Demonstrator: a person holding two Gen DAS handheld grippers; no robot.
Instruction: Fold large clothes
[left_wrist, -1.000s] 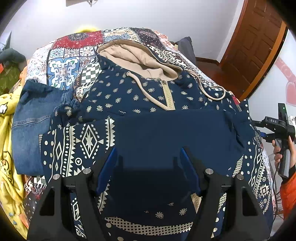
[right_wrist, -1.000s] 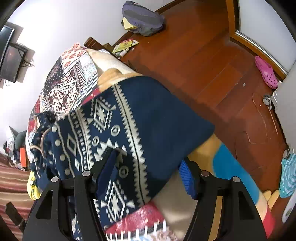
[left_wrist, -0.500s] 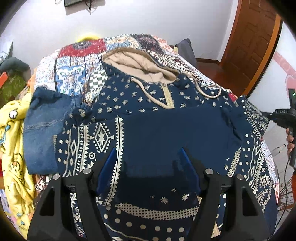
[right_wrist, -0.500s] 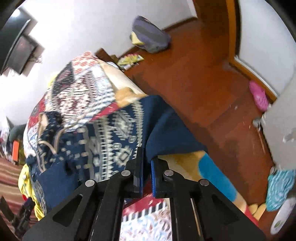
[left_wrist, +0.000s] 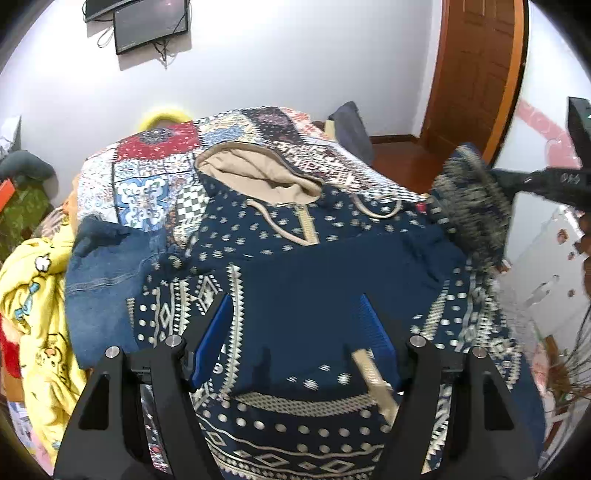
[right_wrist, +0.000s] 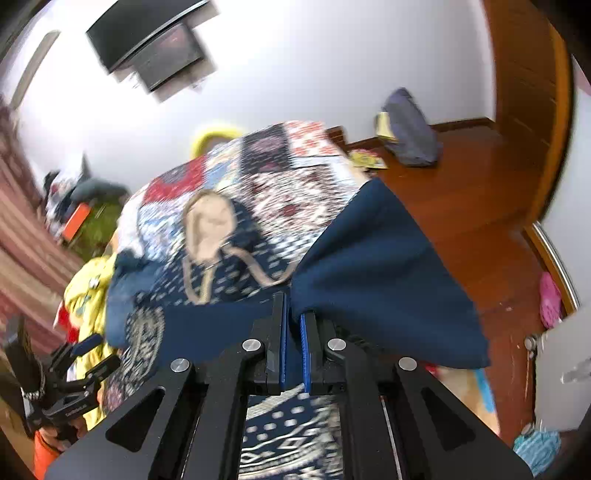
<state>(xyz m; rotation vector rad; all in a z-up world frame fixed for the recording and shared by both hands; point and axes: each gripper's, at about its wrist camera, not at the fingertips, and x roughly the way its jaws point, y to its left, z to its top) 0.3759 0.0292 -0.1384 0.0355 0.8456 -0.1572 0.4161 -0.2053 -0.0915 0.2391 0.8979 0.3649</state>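
A navy hoodie (left_wrist: 295, 229) with cream patterns and a beige-lined hood lies spread front up on the bed. My left gripper (left_wrist: 293, 332) hovers over its lower front, jaws wide apart, with the navy cloth lying below and between the blue pads (left_wrist: 212, 339); nothing looks pinched. My right gripper (right_wrist: 293, 317) is shut on the hoodie's navy sleeve (right_wrist: 380, 266), which hangs lifted off the bed's right side. In the left wrist view that raised sleeve (left_wrist: 472, 206) shows blurred at the right, under the right gripper's black body (left_wrist: 543, 182). The left gripper (right_wrist: 98, 354) shows at the right wrist view's lower left.
A patchwork bedspread (left_wrist: 155, 177) covers the bed. Folded jeans (left_wrist: 99, 280) and a yellow garment (left_wrist: 37, 314) lie left of the hoodie. Wooden floor (right_wrist: 480, 184), a grey bag (right_wrist: 410, 129), a pink slipper (right_wrist: 550, 299) and a door (left_wrist: 476, 74) are to the right.
My right gripper went from open over the sleeve to shut on it, then rose and rolled, pulling the sleeve up off the bed. My left gripper rose a little, still wide apart.
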